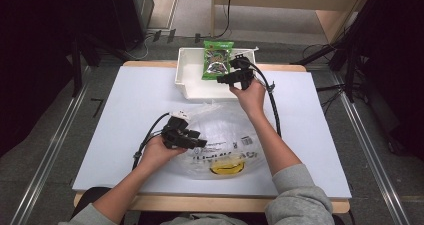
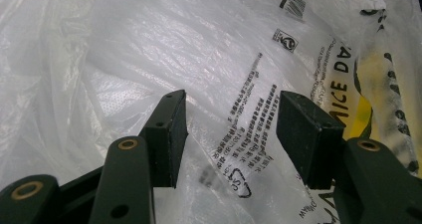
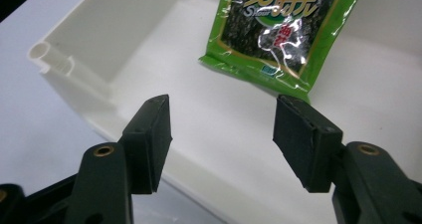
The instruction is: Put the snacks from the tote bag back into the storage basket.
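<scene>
My right gripper (image 3: 221, 142) hangs over the near rim of a white plastic bin (image 1: 186, 83) at the far edge of the table, its jaws spread with nothing between them. Just beyond the jaws a green seaweed snack packet (image 3: 281, 32) leans inside the bin, its lower edge resting on the bin floor and its top propped against the far wall. My left gripper (image 1: 195, 141) sits nearer to me, low over a crumpled clear plastic bag (image 1: 220, 135) that lies spread on the white table (image 1: 310, 150); its jaws are also parted, with a printed fold of the film lying between them, and I cannot tell whether the pads touch it. The work looks like moving the packet from the bin into the bag. The glossy packet could slide or topple flat when my right jaws close on its lower corner, since it only leans there. The bag's mouth looks slack, so the film could slip from my left gripper and collapse shut before the packet arrives.
</scene>
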`<state>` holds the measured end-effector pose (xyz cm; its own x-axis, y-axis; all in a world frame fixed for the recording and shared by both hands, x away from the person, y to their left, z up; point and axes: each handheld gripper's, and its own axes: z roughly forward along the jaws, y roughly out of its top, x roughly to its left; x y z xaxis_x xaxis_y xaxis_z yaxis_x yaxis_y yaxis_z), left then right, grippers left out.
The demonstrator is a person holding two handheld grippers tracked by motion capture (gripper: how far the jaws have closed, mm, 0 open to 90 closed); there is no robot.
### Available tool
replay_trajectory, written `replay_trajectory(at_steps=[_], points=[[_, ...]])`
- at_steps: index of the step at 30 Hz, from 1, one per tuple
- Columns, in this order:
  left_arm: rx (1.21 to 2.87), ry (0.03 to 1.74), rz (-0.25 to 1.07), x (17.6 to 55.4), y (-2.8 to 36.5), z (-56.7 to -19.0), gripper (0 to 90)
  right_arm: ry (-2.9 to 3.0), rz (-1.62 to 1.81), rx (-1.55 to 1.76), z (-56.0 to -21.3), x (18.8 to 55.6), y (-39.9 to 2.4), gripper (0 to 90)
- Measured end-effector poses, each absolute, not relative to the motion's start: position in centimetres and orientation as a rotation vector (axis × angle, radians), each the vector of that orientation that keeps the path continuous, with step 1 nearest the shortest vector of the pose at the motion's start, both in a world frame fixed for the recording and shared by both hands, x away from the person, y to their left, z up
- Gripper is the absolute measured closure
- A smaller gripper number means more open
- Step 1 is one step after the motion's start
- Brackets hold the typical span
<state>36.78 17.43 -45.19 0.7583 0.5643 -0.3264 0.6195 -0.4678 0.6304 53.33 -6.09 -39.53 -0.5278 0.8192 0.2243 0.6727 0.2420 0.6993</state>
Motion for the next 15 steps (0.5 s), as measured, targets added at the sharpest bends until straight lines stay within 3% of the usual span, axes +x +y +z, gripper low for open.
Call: replay_trajectory(at_steps=[15], points=[[2.175, 0.887, -0.091, 36.8, 17.5, -45.1, 47.0, 2.376, 1.209, 1.320, -38.9, 48.8, -7.1, 42.8]])
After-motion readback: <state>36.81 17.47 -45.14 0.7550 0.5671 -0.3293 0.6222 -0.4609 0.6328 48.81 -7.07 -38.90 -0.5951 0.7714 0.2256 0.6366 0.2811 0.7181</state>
